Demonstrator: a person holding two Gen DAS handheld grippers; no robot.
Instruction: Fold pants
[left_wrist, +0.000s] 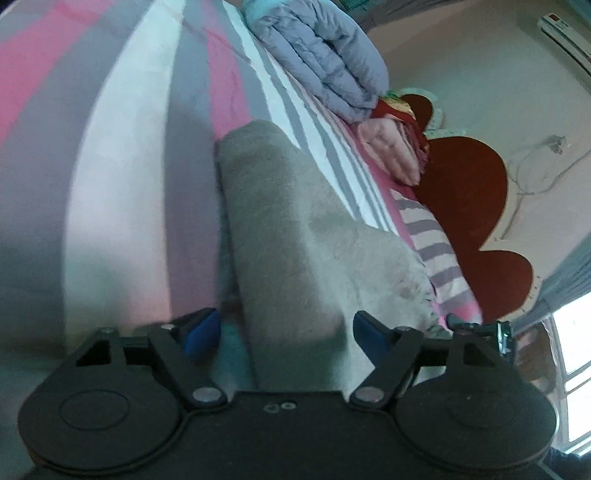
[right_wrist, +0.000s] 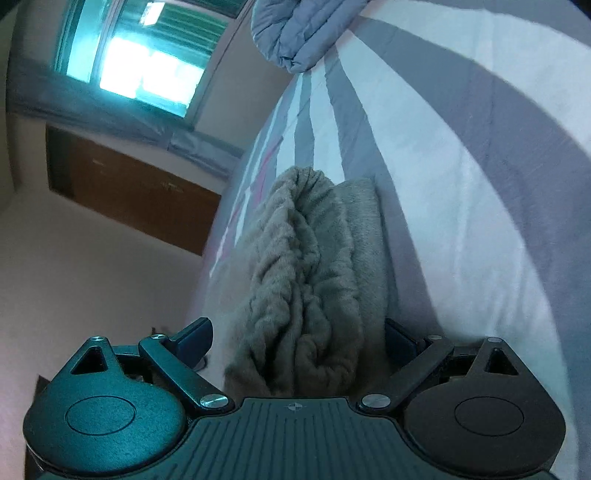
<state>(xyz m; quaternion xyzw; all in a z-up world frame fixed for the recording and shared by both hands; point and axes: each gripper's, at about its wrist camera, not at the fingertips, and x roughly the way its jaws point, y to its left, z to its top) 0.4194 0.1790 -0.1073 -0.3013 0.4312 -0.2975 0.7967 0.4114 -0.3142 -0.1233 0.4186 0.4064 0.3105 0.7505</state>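
Pants (left_wrist: 295, 236) between spread jaws of left tool (left_wrist: 286, 332), likewise right tool (right_wrist: 299, 338)

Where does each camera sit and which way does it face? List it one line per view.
Left wrist: on the left gripper, facing along the grey fleece pants toward the red headboard; open blue-padded fingers show.
Right wrist: on the right gripper, facing the pants' bunched edge, window beyond; open fingers show.
Shared: pants, striped bedsheet, folded lilac quilt.
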